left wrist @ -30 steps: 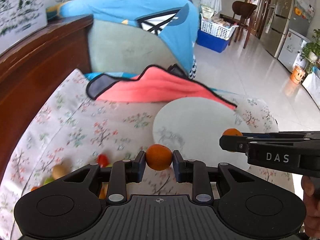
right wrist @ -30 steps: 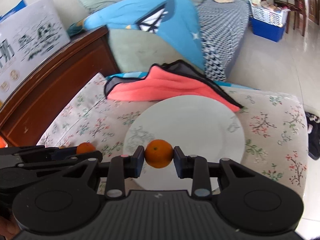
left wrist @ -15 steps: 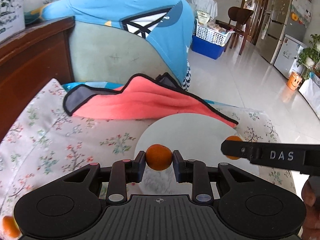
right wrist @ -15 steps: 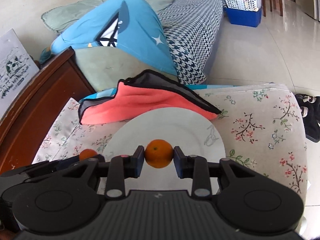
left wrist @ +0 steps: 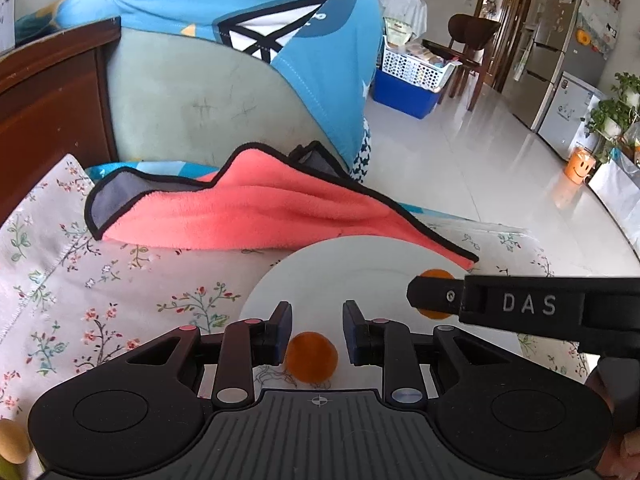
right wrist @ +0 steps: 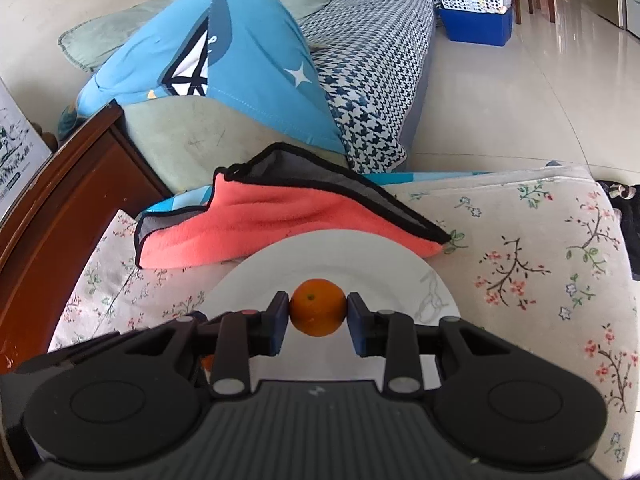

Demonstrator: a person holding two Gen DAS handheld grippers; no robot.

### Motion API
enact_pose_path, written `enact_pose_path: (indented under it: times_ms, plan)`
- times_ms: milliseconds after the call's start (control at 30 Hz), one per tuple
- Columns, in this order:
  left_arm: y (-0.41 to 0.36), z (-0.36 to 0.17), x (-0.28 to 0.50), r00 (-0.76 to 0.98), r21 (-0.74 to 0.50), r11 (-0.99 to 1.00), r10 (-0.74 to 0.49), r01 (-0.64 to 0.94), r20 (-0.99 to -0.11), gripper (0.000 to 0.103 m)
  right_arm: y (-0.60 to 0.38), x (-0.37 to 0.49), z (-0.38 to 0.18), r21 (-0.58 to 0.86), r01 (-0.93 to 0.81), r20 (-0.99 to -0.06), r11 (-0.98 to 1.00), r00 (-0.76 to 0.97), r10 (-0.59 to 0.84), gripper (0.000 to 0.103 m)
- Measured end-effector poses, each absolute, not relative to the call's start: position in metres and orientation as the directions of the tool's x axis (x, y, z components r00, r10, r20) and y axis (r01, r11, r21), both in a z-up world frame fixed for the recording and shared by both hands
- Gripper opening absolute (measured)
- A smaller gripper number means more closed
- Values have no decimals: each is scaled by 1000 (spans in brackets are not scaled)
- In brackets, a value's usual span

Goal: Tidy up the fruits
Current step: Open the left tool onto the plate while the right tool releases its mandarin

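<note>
A white plate [left wrist: 360,264] lies on the flowered cloth. My left gripper [left wrist: 316,320] hovers over the plate's near edge with its jaws apart. A small orange [left wrist: 312,356] sits just below and behind the pads, touching neither of them, on or just above the plate. My right gripper [right wrist: 318,312] is shut on a second orange [right wrist: 318,314], held over the plate [right wrist: 360,256]. In the left wrist view that gripper [left wrist: 432,300] reaches in from the right with its orange [left wrist: 438,276] over the plate's right side.
A crumpled pink towel [left wrist: 260,216] lies against the plate's far rim. Behind it are a green cushion [left wrist: 192,104] and a blue garment. A dark wooden frame [left wrist: 48,92] runs along the left. Another fruit [left wrist: 12,440] lies at the bottom left. The cloth's right edge drops to the tiled floor.
Both grippers have moved forward and down over the plate. The left gripper's orange has left its pads and now sits lower. The right gripper still holds its orange.
</note>
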State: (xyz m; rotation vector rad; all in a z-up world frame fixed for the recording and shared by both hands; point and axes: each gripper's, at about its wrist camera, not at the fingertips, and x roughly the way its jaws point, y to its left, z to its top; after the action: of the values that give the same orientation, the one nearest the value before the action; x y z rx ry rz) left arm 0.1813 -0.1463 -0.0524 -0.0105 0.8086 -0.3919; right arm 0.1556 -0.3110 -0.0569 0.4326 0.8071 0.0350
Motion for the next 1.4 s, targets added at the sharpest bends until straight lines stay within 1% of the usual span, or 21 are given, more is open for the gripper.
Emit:
enact_pose_path:
  times_ms: [67, 133, 300, 367, 400, 433, 467, 500, 533, 567, 633, 700, 733, 767, 833, 967, 1133, 1400]
  plan:
    - [-147, -53, 181, 621, -152, 928, -342, 339, -706, 24, -311, 159, -59, 383, 135, -694, 914, 695, 189, 32]
    - [-145, -53, 181, 625, -148, 929, -340, 340, -702, 28, -311, 162, -62, 385, 143, -699, 912, 690, 187, 32]
    - [-142, -52, 180, 632, -137, 929, -337, 344, -698, 29, -312, 165, -69, 395, 158, -710, 905, 678, 191, 35]
    - [-143, -50, 178, 638, -129, 928, -336, 348, -693, 35, -313, 165, -69, 399, 160, -713, 903, 674, 195, 37]
    - [-144, -49, 176, 645, -118, 930, -329, 348, -690, 41, -313, 165, -69, 403, 162, -713, 901, 673, 198, 38]
    - [-145, -47, 174, 652, -104, 933, -318, 345, -688, 50, -314, 165, -68, 406, 164, -711, 899, 674, 198, 41]
    - [-146, -44, 173, 658, -90, 936, -305, 340, -688, 56, -314, 164, -67, 406, 167, -710, 898, 676, 196, 44]
    - [-146, -42, 170, 665, -79, 939, -294, 333, -687, 65, -315, 164, -65, 407, 171, -709, 897, 679, 193, 46]
    - [-146, -38, 167, 671, -72, 941, -287, 330, -683, 70, -316, 163, -63, 411, 176, -707, 895, 681, 191, 49]
    - [-146, -35, 165, 673, -68, 942, -284, 329, -683, 72, -317, 162, -61, 416, 181, -705, 891, 684, 190, 50]
    - [-145, -29, 161, 673, -51, 945, -267, 322, -689, 83, -318, 161, -57, 421, 189, -701, 887, 689, 186, 51]
    - [-144, -24, 156, 676, -25, 954, -231, 300, -699, 90, -318, 158, -52, 420, 189, -697, 888, 694, 182, 53]
    - [-143, -21, 153, 678, -16, 957, -217, 290, -703, 91, -317, 157, -49, 415, 190, -698, 890, 694, 177, 58]
    - [-141, -19, 150, 677, -11, 959, -209, 285, -706, 91, -315, 155, -46, 405, 192, -700, 894, 694, 169, 60]
    - [-138, -15, 144, 672, -5, 961, -197, 276, -713, 93, -310, 151, -40, 379, 182, -703, 907, 694, 155, 62]
    - [-134, -10, 133, 666, 31, 965, -156, 260, -729, 94, -296, 141, -33, 317, 156, -715, 936, 687, 128, 70]
    - [-123, -7, 123, 635, 53, 975, -98, 215, -766, 95, -281, 133, -30, 276, 137, -730, 951, 673, 115, 73]
    - [-108, -5, 106, 616, 57, 981, -70, 185, -785, 95, -263, 117, -29, 246, 134, -763, 960, 638, 107, 76]
